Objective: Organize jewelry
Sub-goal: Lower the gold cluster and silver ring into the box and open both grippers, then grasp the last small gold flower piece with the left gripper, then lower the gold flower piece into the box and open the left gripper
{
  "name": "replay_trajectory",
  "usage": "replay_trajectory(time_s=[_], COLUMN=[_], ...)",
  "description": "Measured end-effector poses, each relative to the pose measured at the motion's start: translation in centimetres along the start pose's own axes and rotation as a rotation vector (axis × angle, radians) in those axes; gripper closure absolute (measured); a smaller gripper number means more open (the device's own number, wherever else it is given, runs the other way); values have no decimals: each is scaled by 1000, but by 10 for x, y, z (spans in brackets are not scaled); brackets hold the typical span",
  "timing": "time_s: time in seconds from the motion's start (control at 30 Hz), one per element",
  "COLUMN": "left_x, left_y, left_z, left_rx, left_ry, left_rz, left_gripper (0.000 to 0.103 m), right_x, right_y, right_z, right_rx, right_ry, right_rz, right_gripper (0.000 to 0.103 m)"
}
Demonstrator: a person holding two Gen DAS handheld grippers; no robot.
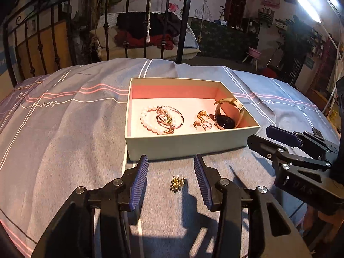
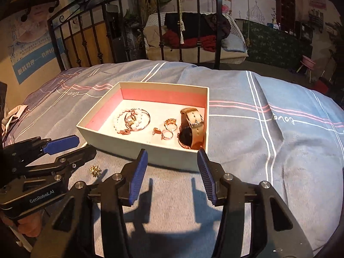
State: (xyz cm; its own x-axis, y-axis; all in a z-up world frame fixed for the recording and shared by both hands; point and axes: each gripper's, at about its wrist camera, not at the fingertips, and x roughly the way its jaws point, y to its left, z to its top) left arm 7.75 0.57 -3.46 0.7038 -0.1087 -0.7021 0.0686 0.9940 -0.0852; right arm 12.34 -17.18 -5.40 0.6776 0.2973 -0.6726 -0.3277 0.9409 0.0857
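Left wrist: my left tongs (image 1: pixel 171 179) apart around gold brooch (image 1: pixel 177 183) just before box (image 1: pixel 189 143); next, clamp it. Right tongs (image 2: pixel 172 175) apart, idle.

A bedroom-like set: a bed with striped bedsheet (image 1: pixel 64 129), iron bedframe (image 1: pixel 126 21) at 12 o'clock, cluttered shelves (image 1: pixel 266 14) at 1 o'clock.

A box (image 1: pixel 189 144) is sitting on the bed (image 1: pixel 64 139), with the bed rail (image 1: pixel 96 21) standing behind it. Inside, a bead bracelet (image 1: pixel 148 120) and bangles (image 1: pixel 172 116) are lying together at the left, rings (image 1: pixel 203 119) in the middle, and a watch (image 1: pixel 228 116) is leaning by the right wall. In front of the box, a small brooch (image 1: pixel 177 183) is lying on the bed between the jaws of the left gripper (image 1: pixel 171 161), and the right gripper (image 2: pixel 172 157) is hovering to its right, before the box's right corner.
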Motion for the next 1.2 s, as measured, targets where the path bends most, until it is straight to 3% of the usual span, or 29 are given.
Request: replay_trajectory(time_s=[0.23, 0.33, 0.4, 0.43, 0.5, 0.6, 0.9, 1.2], left_x=[26, 29, 27, 26, 23, 16, -4, 2], left_y=[-12, -11, -9, -8, -8, -11, -15, -15], left_z=[-13, -12, -13, -13, -14, -13, 4, 40], left_rx=[69, 66, 57, 54, 53, 45, 17, -3], left_ry=[91, 95, 92, 88, 79, 63, 8, -32], left_rz=[32, 32, 28, 27, 28, 14, -27, -30], left_gripper=[61, 82, 85, 85, 85, 85, 85, 85], right_x=[1, 8, 11, 13, 15, 13, -9, -5], right_y=[3, 10, 14, 17, 21, 27, 25, 19], right_z=[-29, -34, -36, -37, -39, -41, -25, 5], right_rx=[7, -10, -21, -29, -46, -71, -46, -42], right_ry=[68, 99, 114, 121, 132, 120, -6, -55], right_rz=[32, 48, 66, 77, 91, 95, 97, 94], right_gripper=[52, 52, 53, 57, 88, 100, 100, 100])
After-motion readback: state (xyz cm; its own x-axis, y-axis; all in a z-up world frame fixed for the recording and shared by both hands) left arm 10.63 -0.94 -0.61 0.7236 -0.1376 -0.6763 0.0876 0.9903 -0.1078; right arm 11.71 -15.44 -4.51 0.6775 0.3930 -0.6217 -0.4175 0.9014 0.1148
